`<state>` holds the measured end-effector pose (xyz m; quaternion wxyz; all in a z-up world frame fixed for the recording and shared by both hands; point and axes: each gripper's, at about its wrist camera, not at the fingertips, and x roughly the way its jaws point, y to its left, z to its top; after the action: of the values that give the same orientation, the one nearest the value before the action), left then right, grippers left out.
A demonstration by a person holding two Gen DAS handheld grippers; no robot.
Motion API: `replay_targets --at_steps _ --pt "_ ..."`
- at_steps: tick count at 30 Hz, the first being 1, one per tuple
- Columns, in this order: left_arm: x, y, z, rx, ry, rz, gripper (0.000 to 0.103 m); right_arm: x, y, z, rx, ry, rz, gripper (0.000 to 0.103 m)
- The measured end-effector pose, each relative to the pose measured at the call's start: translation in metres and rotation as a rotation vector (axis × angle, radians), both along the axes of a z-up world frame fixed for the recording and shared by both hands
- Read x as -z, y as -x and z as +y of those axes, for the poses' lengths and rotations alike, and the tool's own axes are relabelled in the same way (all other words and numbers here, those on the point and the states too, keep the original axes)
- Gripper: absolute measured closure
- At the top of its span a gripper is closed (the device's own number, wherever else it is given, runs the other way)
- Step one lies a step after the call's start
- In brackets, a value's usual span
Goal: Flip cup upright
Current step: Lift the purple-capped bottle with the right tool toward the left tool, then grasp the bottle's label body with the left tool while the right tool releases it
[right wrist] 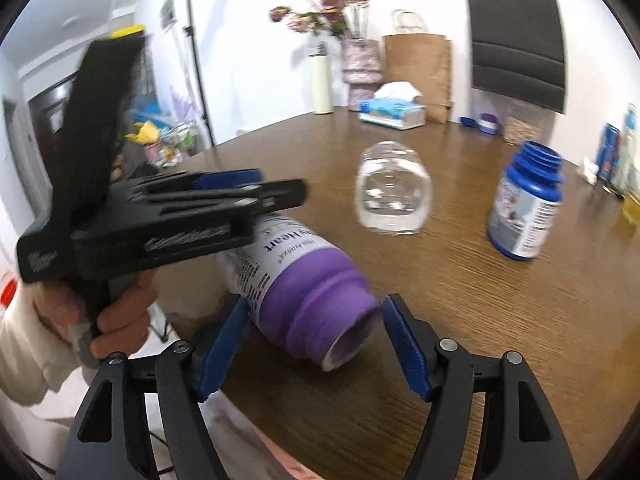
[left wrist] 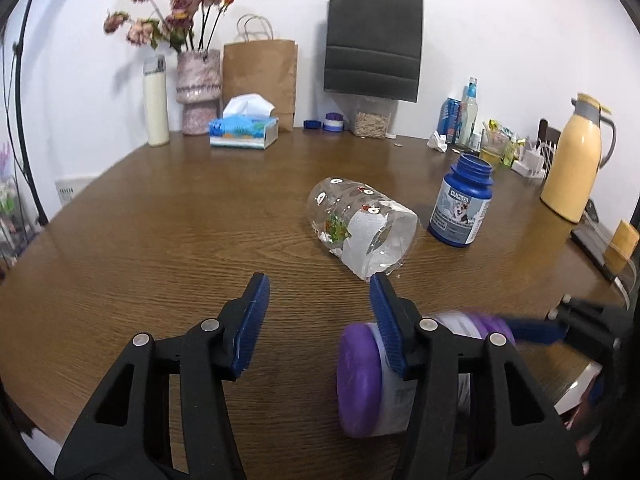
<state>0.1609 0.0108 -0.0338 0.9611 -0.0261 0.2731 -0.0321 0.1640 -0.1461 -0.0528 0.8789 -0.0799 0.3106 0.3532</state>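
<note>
The cup (left wrist: 360,228) is a clear glass with printed figures and a white band. It lies on its side on the brown table (left wrist: 160,232), mouth toward me in the left wrist view. My left gripper (left wrist: 318,284) is open and empty just short of the cup, its right fingertip close to the rim. From the right wrist the cup (right wrist: 394,204) lies farther back. My right gripper (right wrist: 314,312) is open, its pads on either side of the neck of a purple-and-white bottle (right wrist: 304,300) lying on the table. The left gripper (right wrist: 260,190) hovers over that bottle, held by a hand (right wrist: 120,312).
A blue bottle (left wrist: 462,204) stands upright without a lid, right of the cup. The purple bottle (left wrist: 368,380) lies at the near table edge. A tissue box (left wrist: 244,132), vase (left wrist: 198,92), paper bags, a yellow jug (left wrist: 576,160) and small bottles line the far side.
</note>
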Motion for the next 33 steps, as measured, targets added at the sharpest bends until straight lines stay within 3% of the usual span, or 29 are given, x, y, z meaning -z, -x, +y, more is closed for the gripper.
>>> replay_targets --at_steps 5,11,14,16,20,22,24,26,27,28,33 --pt "0.0 0.002 -0.003 0.012 0.0 0.004 0.054 -0.004 -0.011 -0.023 0.133 -0.051 0.027 0.029" --pt "0.0 0.002 -0.005 0.01 -0.013 0.001 0.052 -0.007 -0.019 -0.029 0.163 -0.077 0.038 0.029" --pt "-0.002 0.003 -0.006 0.029 -0.011 -0.004 0.044 -0.007 -0.023 -0.028 0.179 -0.078 0.046 0.029" --pt "-0.006 0.004 -0.005 0.058 -0.003 -0.001 0.032 -0.006 -0.024 -0.029 0.197 -0.075 0.05 0.029" --pt "-0.016 -0.001 -0.001 0.176 0.107 0.065 0.023 -0.006 -0.025 -0.037 0.23 -0.084 0.046 0.029" --pt "-0.016 -0.009 -0.011 0.258 0.101 0.124 0.014 -0.008 -0.025 -0.043 0.252 -0.086 0.035 0.029" --pt "-0.007 -0.026 -0.022 0.299 0.07 0.226 0.014 -0.012 -0.024 -0.05 0.274 -0.071 0.013 0.029" --pt "0.004 -0.039 -0.031 0.312 0.051 0.315 0.021 -0.014 -0.021 -0.057 0.293 -0.049 -0.014 0.029" --pt "0.009 -0.045 -0.035 0.334 0.04 0.359 0.036 -0.017 -0.019 -0.062 0.303 -0.035 -0.028 0.029" --pt "0.014 -0.048 -0.04 0.356 0.028 0.396 0.043 -0.019 -0.018 -0.065 0.305 -0.03 -0.034 0.029" --pt "0.022 -0.042 -0.045 0.373 0.013 0.403 0.044 -0.034 -0.013 -0.075 0.287 -0.037 -0.069 0.029"
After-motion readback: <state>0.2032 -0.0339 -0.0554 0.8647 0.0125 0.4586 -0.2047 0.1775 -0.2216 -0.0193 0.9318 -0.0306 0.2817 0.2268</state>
